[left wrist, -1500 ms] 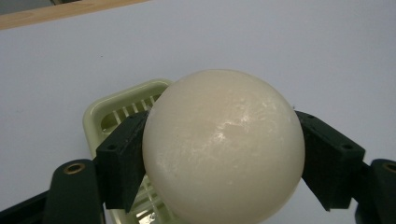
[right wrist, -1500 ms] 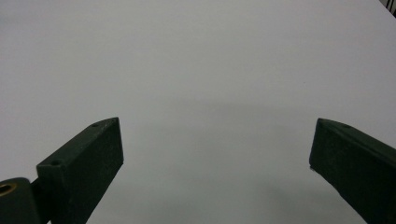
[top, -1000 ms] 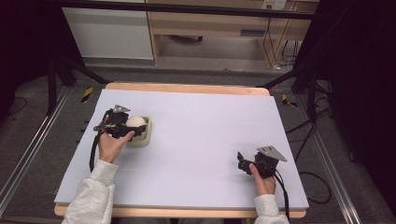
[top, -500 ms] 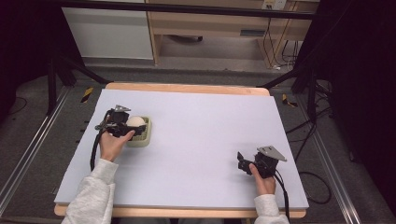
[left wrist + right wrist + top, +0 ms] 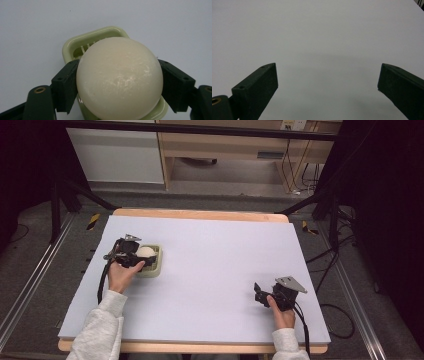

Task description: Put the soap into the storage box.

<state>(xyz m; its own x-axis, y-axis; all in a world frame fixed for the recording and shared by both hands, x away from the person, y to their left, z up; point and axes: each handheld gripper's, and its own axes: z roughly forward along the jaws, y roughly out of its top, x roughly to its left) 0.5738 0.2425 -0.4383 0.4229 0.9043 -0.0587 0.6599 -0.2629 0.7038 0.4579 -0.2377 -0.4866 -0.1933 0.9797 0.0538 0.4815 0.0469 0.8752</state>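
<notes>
Change since a second ago: nothing I can make out has shifted; both of my grippers, the soap and the dish sit as they did.
Soap: I see a cream-white bar of soap (image 5: 119, 78), rounded like a dome, smooth and matt, with a faint sheen and small scuffs on its near face.
Soap, place: it is over the soap dish (image 5: 75, 46), at the left side of the bench (image 5: 220, 255), well apart from my right hand; whether it rests in the dish or hangs just above it I cannot tell.
Soap dish: pale green, square with rounded corners and a raised rim, with a ribbed, slotted floor that shows behind the soap.
Left gripper: my left gripper (image 5: 131, 255) has its jaws pinching the soap, one black pad against each side of it.
Right gripper: my right gripper (image 5: 260, 296) sits low at the bench's near right, jaws spread wide with bare bench surface between them.
Bench: a plain pale lavender-grey sheet on a wooden board.
</notes>
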